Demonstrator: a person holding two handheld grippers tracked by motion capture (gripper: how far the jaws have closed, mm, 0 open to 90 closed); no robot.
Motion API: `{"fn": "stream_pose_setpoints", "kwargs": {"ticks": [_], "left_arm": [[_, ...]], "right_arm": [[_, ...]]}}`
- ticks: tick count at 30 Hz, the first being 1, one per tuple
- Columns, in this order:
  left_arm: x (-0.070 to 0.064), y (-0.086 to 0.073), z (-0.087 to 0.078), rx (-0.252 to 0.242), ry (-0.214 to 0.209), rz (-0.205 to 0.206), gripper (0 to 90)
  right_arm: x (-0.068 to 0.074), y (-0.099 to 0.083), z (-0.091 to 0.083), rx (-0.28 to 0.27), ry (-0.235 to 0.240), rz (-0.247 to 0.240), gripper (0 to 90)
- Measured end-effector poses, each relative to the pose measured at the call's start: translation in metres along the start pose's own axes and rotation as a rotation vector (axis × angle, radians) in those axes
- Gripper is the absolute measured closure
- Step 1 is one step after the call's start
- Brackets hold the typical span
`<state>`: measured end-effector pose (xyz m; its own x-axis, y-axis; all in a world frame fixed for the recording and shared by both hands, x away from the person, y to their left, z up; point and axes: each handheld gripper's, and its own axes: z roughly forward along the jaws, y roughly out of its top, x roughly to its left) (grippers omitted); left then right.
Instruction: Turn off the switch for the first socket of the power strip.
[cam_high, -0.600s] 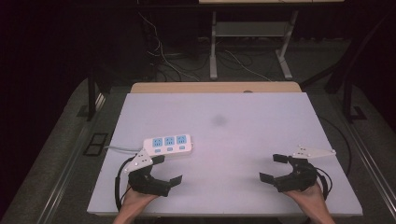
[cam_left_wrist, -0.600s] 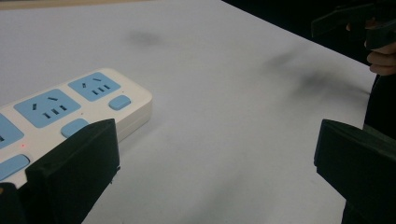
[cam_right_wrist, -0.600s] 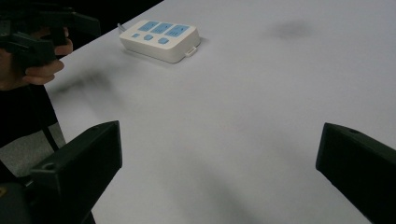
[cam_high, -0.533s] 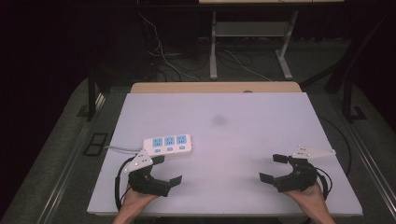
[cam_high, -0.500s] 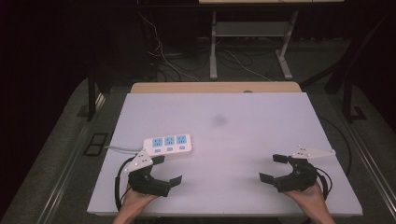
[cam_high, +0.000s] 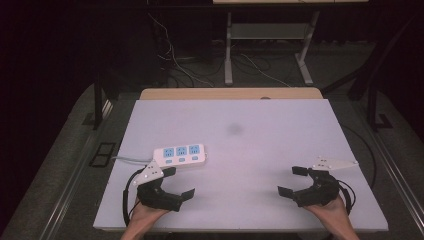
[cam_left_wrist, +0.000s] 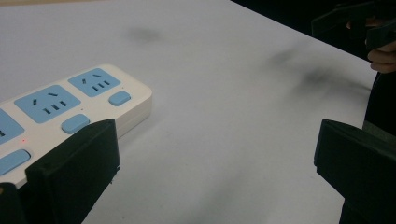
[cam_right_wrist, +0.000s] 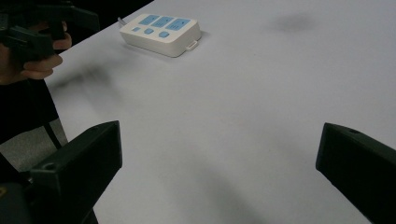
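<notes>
We see the white plastic power strip with blue sockets (cam_high: 179, 155) lying near the table's (cam_high: 260, 130) left edge, long axis across — just ahead of our left tongs (cam_high: 175, 183), jaws wide. Right tongs (cam_high: 294, 181), also wide, sit well apart — left is nearer.

The right hand-held gripper (cam_right_wrist: 219, 172) holds its two black jaws wide apart over the bare white bench (cam_right_wrist: 261, 93), gripping nothing; far off, a white power strip (cam_right_wrist: 161, 29) with blue sockets lies flat; at the upper left, the left hand-held gripper (cam_right_wrist: 49, 21) is held in a hand (cam_right_wrist: 32, 58).
</notes>
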<state>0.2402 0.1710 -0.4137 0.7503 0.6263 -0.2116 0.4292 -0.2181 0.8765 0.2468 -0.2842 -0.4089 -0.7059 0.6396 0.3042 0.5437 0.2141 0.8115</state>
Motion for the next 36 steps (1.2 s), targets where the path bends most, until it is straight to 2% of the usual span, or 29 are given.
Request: {"fn": "stream_pose_setpoints", "kwargs": {"ticks": [8, 22, 36], "left_arm": [[-0.003, 0.001, -0.001, 0.016, 0.001, 0.011, 0.0], [-0.005, 0.007, -0.003, 0.045, -0.015, 0.005, 0.0], [-0.002, 0.019, -0.007, 0.084, -0.015, 0.015, 0.0]], "right_arm": [[-0.002, -0.001, -0.001, 0.002, -0.003, 0.004, 0.3], [-0.004, -0.001, -0.002, 0.006, -0.007, 0.009, 0.3], [-0.004, -0.002, -0.001, 0.016, -0.013, 0.006, 0.2]]}}
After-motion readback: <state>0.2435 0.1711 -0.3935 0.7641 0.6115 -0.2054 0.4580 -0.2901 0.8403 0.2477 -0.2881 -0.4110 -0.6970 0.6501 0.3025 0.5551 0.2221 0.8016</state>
